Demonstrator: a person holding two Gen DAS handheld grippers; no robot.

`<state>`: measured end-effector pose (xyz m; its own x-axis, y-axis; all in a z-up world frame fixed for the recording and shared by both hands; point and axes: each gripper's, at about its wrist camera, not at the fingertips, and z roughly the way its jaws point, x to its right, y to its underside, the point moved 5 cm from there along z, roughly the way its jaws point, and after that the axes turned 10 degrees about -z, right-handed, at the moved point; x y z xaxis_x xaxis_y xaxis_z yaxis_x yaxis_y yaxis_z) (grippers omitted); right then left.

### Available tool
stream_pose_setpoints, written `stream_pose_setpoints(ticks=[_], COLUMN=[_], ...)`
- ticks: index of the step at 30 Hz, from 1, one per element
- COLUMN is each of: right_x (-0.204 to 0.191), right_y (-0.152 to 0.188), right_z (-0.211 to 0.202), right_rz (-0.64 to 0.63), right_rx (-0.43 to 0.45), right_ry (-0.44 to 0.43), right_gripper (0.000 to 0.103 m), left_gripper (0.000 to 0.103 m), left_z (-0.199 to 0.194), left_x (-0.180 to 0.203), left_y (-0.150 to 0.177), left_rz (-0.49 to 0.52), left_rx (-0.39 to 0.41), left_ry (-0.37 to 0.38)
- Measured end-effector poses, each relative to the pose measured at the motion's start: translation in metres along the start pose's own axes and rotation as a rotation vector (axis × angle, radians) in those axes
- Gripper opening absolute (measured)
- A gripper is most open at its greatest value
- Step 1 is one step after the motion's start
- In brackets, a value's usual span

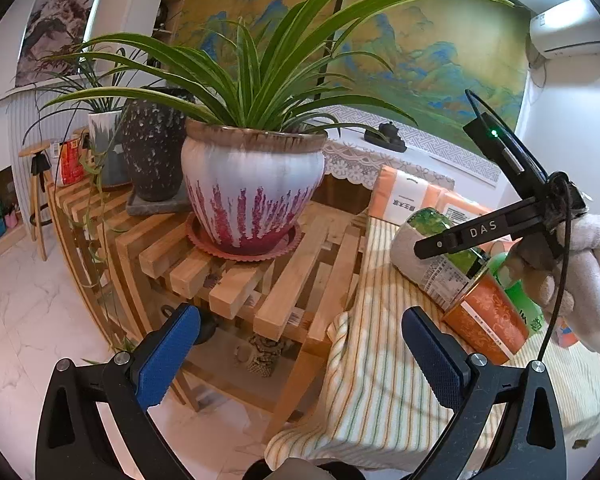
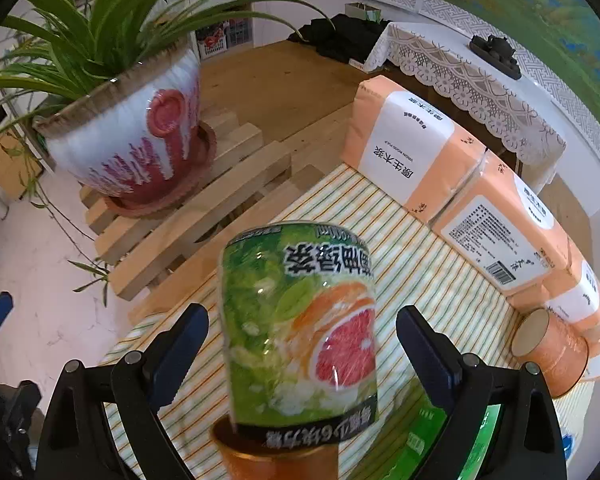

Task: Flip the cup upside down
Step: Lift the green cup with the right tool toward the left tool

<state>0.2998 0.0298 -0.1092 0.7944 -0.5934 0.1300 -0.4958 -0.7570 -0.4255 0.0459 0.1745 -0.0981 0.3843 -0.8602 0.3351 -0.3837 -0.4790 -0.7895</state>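
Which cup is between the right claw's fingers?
The green grapefruit-printed cup, printing upside down; the plain orange cup lies on its side by the tissue packs.

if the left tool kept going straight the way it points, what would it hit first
Probably the slatted wooden plant stand: the open left tool aims at its near edge, below the white and red flowerpot. The striped cloth lies just to the right of that line. Depth is hard to judge through the fisheye.

Cup [image 2: 300, 320] on cloth [image 2: 400, 248]; tissue packs [image 2: 412, 148] behind
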Motion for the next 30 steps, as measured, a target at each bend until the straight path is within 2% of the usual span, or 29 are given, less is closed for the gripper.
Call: stream_pose_setpoints(ticks=[2, 3, 16, 25, 30], right_x=[0.002, 0.002, 0.008, 0.016, 0.012], right_y=[-0.002, -0.004, -0.020, -0.037, -0.020], right_z=[0.002, 0.002, -0.007, -0.057, -0.109], right_rz=[-0.006, -0.007, -0.016, 0.011, -0.006], right_rx=[0.001, 0.003, 0.086, 0.225, 0.313], right_ry=[-0.007, -0.007, 0.053, 0.057, 0.044], right_gripper=[0.082, 0.080, 0.079, 0.079, 0.079], left_gripper=[0.102, 0.102, 0.102, 0.102, 0.102], left_z=[0.003, 0.004, 0.009, 0.000, -0.016], left_x=[-0.001, -0.002, 0.000, 0.006, 0.017], left_y=[0.000, 0.000, 0.001, -0.001, -0.001], left_rz=[-0.001, -0.003, 0.000, 0.015, 0.031], left_rx=[-0.002, -0.003, -0.013, -0.001, 0.019], left_ry=[-0.002, -0.004, -0.008, 0.000, 0.021])
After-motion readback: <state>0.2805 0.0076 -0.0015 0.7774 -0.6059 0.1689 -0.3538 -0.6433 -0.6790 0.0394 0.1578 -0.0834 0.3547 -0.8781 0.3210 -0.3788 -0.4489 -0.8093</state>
